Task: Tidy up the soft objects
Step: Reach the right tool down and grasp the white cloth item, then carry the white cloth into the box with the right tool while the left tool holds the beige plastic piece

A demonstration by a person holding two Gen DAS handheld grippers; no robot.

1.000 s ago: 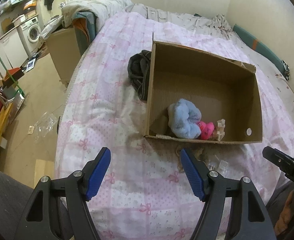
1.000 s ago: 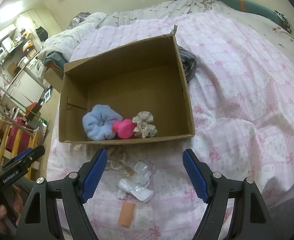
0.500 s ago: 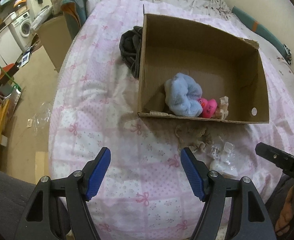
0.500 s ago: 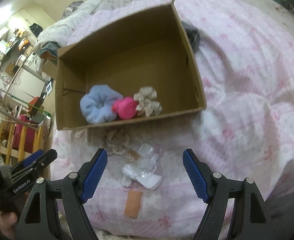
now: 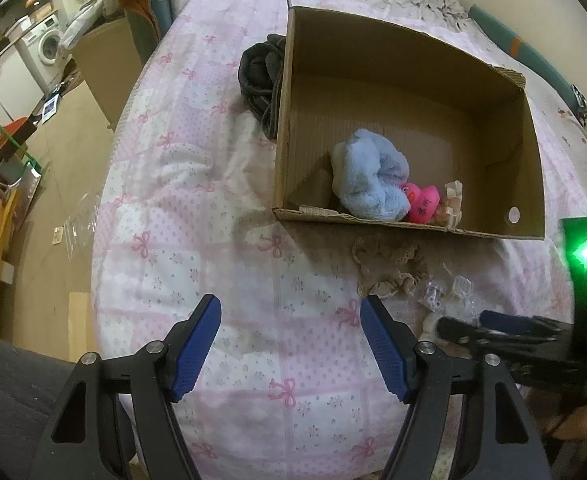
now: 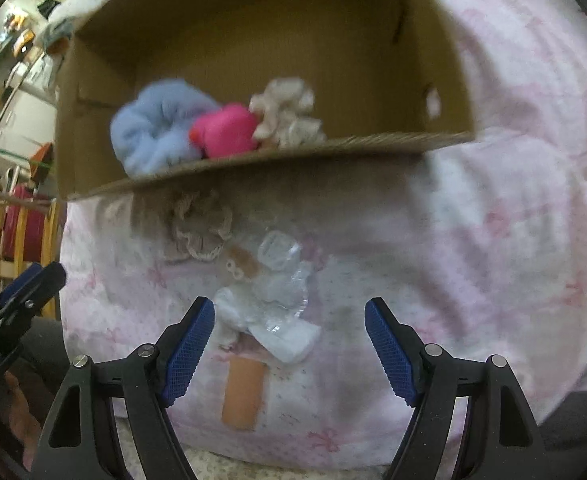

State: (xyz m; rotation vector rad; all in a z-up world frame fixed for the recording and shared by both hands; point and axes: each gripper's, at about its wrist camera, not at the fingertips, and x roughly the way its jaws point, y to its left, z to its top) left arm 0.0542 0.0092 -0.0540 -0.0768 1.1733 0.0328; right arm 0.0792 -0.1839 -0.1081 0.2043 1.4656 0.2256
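Jaws of the right gripper (image 6: 289, 344) are spread wide; the clear crinkly plastic packet (image 6: 281, 300) between them should be pinched centrally.

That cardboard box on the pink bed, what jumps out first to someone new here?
The open cardboard box on the pink quilt holds a fluffy blue scrunchie, a bright pink toy and a cream scrunchie along its near wall. A lacy beige scrunchie and clear plastic bits lie just outside it.

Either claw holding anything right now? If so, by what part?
Nothing held. Left claw and right claw are both open and empty; the right hovers over the clear plastic piece on the bedspread.
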